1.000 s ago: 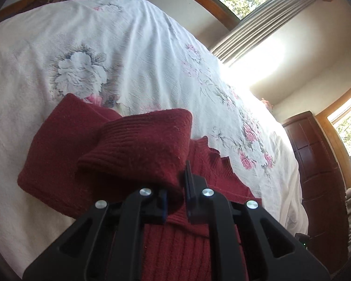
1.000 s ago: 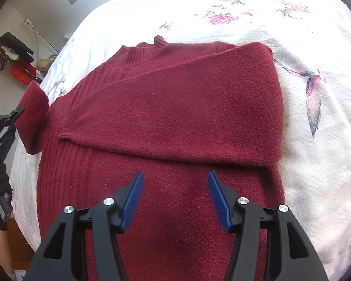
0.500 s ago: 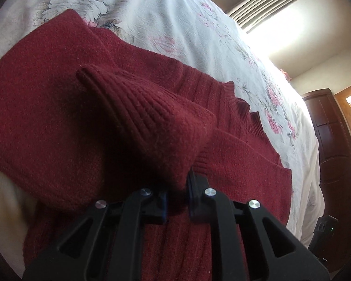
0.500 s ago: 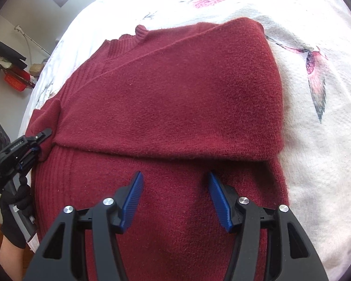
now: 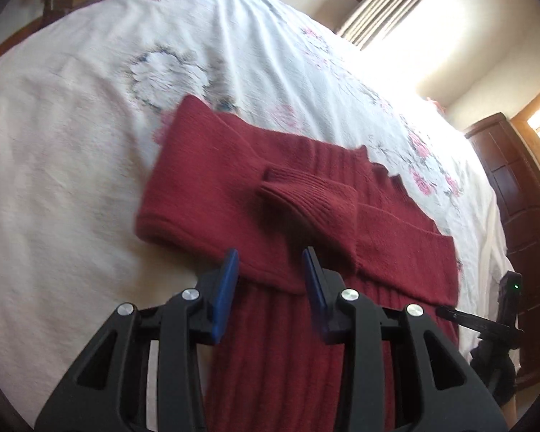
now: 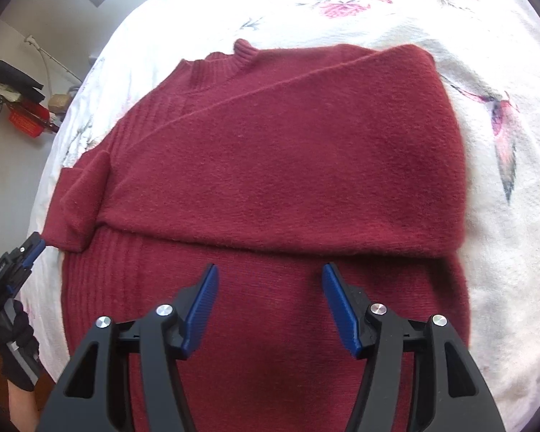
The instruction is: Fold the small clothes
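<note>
White floral bedspread (image 5: 72, 144) carries the red sweater (image 6: 270, 165), both sleeves crossed over its chest. Left gripper (image 5: 270, 273) and right gripper (image 6: 270, 280) hover wide apart, holding nothing. To fold well, I think each should pinch one hem corner and lift evenly.

White floral bedspread (image 5: 72, 151); a dark red sweater (image 6: 270, 165) lies on it.

Red sweater (image 6: 270, 165) on floral bedspread (image 6: 504, 216) — sleeve folded across, right gripper (image 6: 270, 298) above hem, jaws apart

Sunlight glares through pleated curtains (image 5: 381, 7) onto a floral white bedspread (image 5: 90, 115); a dark wooden dresser (image 5: 518, 180), perhaps, stands beside the bed.
</note>
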`<state>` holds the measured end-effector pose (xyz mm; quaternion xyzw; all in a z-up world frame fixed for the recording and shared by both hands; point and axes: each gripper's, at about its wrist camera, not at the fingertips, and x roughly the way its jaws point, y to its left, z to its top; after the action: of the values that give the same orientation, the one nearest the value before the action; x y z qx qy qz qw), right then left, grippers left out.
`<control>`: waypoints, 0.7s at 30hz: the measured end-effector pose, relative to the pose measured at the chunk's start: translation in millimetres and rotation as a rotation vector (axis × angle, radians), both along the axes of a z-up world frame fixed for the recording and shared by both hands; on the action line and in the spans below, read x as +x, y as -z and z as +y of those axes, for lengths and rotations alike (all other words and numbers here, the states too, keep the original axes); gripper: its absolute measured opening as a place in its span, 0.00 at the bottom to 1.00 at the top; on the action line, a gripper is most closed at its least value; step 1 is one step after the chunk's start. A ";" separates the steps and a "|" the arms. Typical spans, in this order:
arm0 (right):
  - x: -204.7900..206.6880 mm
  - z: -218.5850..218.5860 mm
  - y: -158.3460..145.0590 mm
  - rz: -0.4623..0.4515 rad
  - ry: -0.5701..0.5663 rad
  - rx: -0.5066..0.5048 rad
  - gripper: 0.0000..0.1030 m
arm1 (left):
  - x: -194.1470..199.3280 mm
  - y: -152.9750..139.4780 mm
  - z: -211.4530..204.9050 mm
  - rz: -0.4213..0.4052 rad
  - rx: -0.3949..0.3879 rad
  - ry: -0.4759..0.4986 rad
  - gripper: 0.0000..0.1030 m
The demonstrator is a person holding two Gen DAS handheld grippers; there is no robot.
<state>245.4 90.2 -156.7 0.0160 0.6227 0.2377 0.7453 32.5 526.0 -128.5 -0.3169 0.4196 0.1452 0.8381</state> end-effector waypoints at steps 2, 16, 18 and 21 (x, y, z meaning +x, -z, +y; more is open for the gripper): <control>-2.6 21.3 -7.9 0.000 -0.031 0.015 0.59 | 10.5 3.8 14.9 0.050 0.033 -0.035 0.34; 5.2 189.8 -21.2 0.122 -0.185 0.135 0.64 | 22.6 41.6 46.1 0.148 0.032 -0.069 0.31; 7.6 206.3 -13.8 0.157 -0.179 0.152 0.65 | 8.1 32.4 48.9 0.118 0.023 -0.089 0.31; 6.7 226.6 -2.9 0.174 -0.186 0.132 0.65 | -11.5 22.3 53.3 0.093 0.028 -0.108 0.32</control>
<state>252.1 316.8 -153.8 0.0279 0.6667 0.3441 0.6606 21.0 579.3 -150.8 -0.3204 0.4383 0.2107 0.8129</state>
